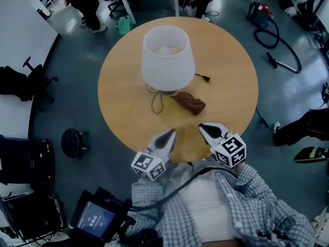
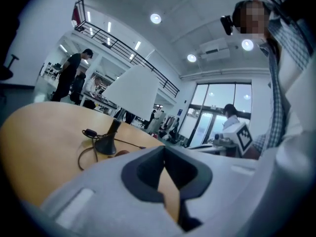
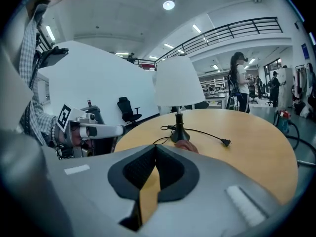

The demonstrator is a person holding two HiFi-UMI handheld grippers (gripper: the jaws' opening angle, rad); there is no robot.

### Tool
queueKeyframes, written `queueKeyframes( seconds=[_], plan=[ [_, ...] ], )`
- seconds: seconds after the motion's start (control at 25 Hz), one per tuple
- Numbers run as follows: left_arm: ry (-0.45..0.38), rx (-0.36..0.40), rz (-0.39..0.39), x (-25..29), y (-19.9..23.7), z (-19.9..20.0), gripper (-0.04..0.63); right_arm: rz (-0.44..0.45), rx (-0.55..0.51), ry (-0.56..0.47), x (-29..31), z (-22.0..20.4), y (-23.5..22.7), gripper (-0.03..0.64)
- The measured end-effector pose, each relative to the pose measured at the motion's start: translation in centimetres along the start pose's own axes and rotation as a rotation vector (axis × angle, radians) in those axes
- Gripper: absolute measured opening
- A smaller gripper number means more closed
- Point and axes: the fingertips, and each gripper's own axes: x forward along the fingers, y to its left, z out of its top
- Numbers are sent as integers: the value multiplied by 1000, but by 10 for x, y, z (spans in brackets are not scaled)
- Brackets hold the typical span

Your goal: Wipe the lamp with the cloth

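A lamp with a white shade (image 1: 167,58) (image 2: 132,94) (image 3: 177,85) stands near the middle of the round wooden table (image 1: 226,102). Its dark base (image 2: 106,145) (image 3: 179,134) has a cord and plug (image 1: 204,78) (image 3: 225,142) trailing right. A crumpled brown cloth (image 1: 189,103) (image 3: 186,145) lies on the table just in front of the lamp. My left gripper (image 1: 168,137) and right gripper (image 1: 206,129) hover side by side over the table's near edge, both shut and empty, short of the cloth.
The person's checked shirt (image 1: 267,199) fills the bottom of the head view. Office chairs (image 1: 20,81), a stool (image 1: 72,142) and a screen (image 1: 95,219) stand left of the table. A vacuum hose (image 1: 277,45) lies on the floor at the right. People stand at the back.
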Motion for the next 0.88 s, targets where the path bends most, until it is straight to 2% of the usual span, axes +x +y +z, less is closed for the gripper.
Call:
queueKeyframes(
  seconds=[0.12, 0.28, 0.4, 0.48, 0.64, 0.88],
  plan=[
    [-51, -93, -23, 22, 13, 15, 3, 2, -9, -9, 6, 10, -16, 3],
    [-163, -201, -46, 53, 42, 39, 15, -1, -9, -20, 18, 21, -40, 3],
    [-235, -292, -60, 83, 71, 54, 126, 6, -15, -19, 32, 31, -62, 3],
    [-251, -342, -50, 92, 78, 58, 182, 3, -22, -19, 31, 33, -67, 3],
    [-265, -371, -46, 100, 84, 55, 228, 3, -32, -4, 27, 33, -68, 3],
    [-352, -426, -56, 103, 79, 90, 245, 38, -54, 60, 43, 30, -77, 3]
  ],
)
